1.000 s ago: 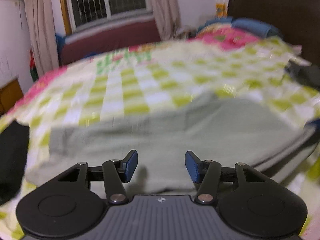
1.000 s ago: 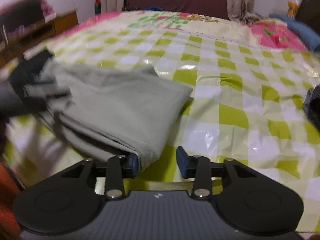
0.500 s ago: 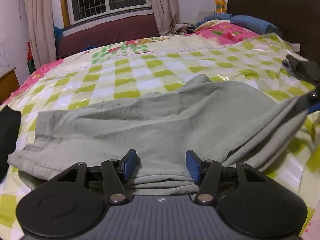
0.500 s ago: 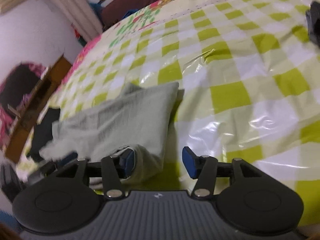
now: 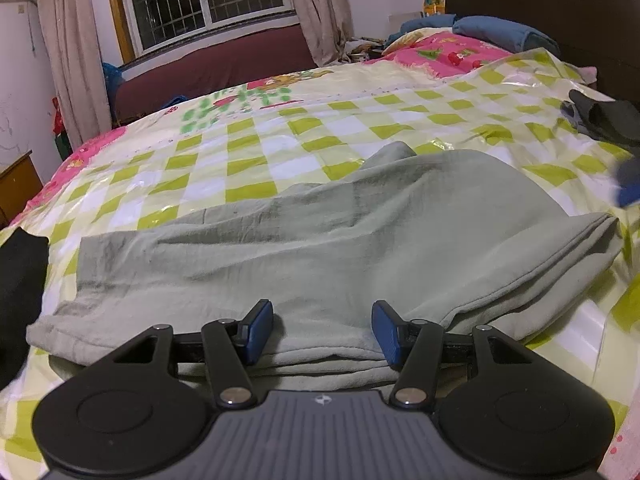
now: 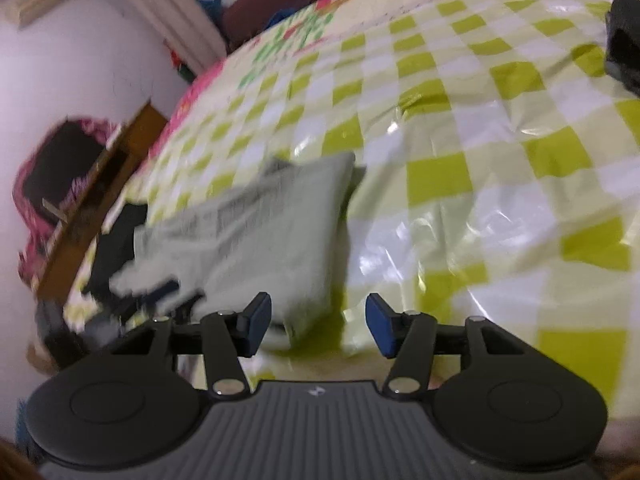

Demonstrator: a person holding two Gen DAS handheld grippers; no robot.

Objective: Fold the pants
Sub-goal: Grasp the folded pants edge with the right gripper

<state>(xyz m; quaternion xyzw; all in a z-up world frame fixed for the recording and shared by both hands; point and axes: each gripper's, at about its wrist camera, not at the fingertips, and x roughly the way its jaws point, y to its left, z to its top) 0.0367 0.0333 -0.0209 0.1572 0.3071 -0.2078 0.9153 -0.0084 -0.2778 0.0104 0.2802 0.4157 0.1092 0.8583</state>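
Item: pale sage-green cotton pants [image 5: 340, 240], folded into a long flat stack of layers, lightly wrinkled, layered edges showing at the near side and at the right end.
Location: lying on the glossy plastic bed cover checked in lime green and white [image 5: 248, 152], near its front edge, between a black cloth [image 5: 18, 276] at the left and a dark garment [image 5: 604, 118] far right.
Left gripper [image 5: 323, 330]: blue-padded jaws spread apart over the near edge of the pants — nothing clasped between them.
Right gripper [image 6: 319, 326]: jaws apart, just opened wider; the corner of the pants [image 6: 280, 232] sits by the left pad, not pinched.
Change, left view: earlier blurred, the picture is now sharp; the pants lie flatter, and their right end has dropped free.
Change, right view: the view has tilted — the bed now slopes across it, and the pants sit further left.
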